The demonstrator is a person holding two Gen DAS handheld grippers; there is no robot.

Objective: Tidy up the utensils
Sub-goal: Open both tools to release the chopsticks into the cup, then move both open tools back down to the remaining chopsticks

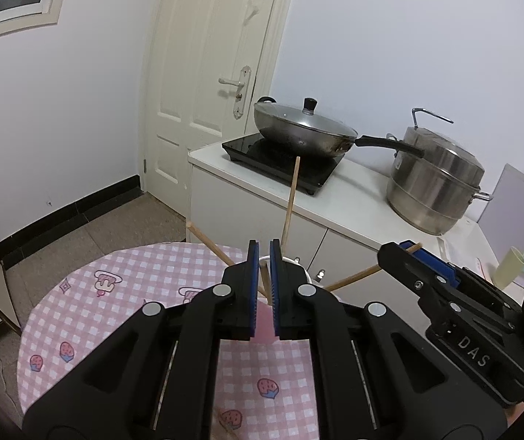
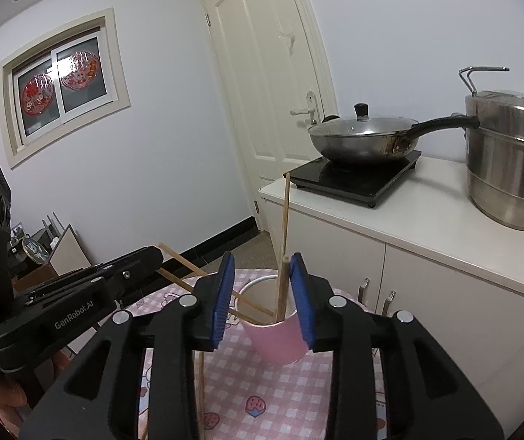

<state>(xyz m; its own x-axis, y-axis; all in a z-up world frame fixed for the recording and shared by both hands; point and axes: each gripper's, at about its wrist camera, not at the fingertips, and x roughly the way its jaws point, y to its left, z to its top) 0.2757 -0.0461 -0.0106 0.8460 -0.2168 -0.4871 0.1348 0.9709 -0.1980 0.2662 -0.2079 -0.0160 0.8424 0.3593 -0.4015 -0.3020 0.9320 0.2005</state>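
We hold both grippers over a pink cup (image 2: 275,341) that stands on the round table (image 1: 115,304), whose cloth is pink gingham printed with strawberries and ice-cream shapes. Wooden chopsticks (image 2: 284,227) stand and lean in the cup, fanning out over its white rim.

Our left gripper (image 1: 264,253) has its blue pads drawn close, with only a thin slit between them; a chopstick shows through that slit, but we cannot tell whether the pads actually pinch it. From the right wrist view its black side reads "GenRobot.AI".

Our right gripper (image 2: 262,271) stands partly open above the cup's mouth. An upright chopstick rises between its blue pads, close against the right-hand pad, and the left-hand pad is clear of it, so nothing is pinched. From the left wrist view we read "DAS" in white letters on its body.

Behind the table, a white counter (image 2: 427,212) carries a black induction hob (image 2: 357,179) with a lidded wok (image 2: 364,139) on it, and beside that a steel steamer pot (image 2: 511,161). A white door (image 1: 207,73) stands shut beyond. The window (image 2: 64,84) bears red round decorations; their writing is too small to read.
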